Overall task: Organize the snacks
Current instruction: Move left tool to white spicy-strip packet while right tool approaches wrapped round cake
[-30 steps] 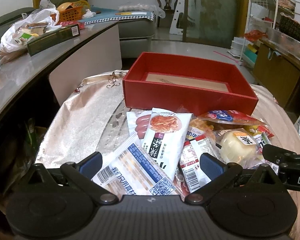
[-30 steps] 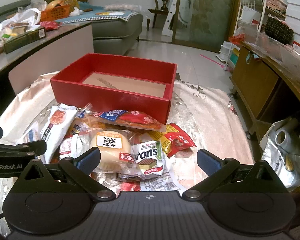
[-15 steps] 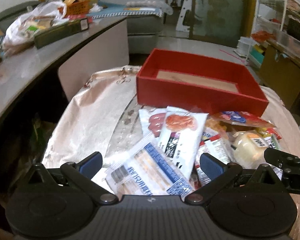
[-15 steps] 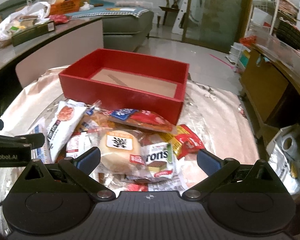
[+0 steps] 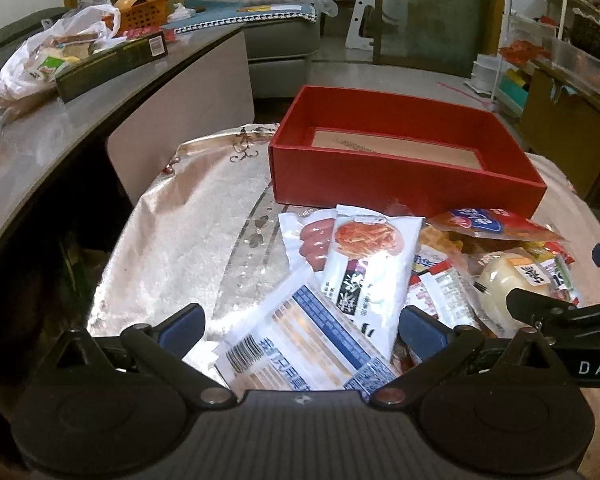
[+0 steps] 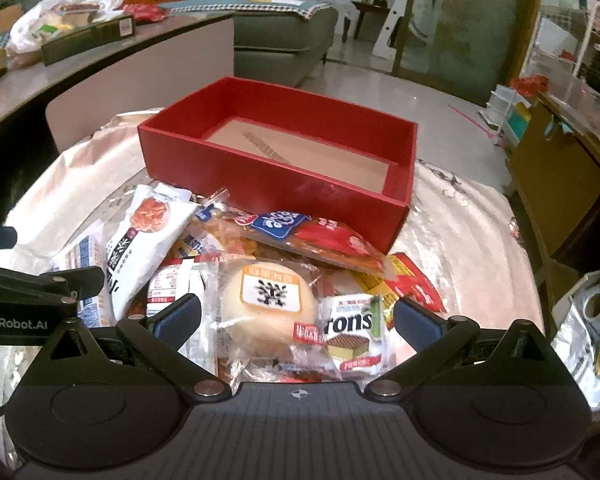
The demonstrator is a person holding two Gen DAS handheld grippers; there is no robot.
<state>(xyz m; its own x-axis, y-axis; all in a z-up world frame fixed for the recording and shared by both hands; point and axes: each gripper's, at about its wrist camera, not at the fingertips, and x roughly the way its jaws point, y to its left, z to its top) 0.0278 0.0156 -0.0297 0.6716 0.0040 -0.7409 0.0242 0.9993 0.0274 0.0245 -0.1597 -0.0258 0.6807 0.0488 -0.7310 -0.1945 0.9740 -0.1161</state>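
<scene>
Hovering over snack pile (image 6: 260, 280), both grippers wide open, gripping nothing.
Sitting empty at frame ctr, just behind pile: red box (image 5: 400, 168). Showing btwn left gripper (image 5: 302, 330) pads: blue-white pkt (image 5: 300, 344); btwn right gripper (image 6: 296, 320) pads: wrapped bun (image 6: 268, 312).

Dim indoor light, fisheye-warped edges, soft focus

The wafer packet (image 6: 354, 330) shows the letters "rons" in dark print, seemingly the tail of a longer brand name. The left gripper's body (image 6: 14, 322) reads "GenRobot.AI" in the right wrist view, and the right gripper's body (image 5: 596, 366) shows "DAS" at the left wrist view's edge. Chinese print on the other snack packs is too blurred to read.
</scene>
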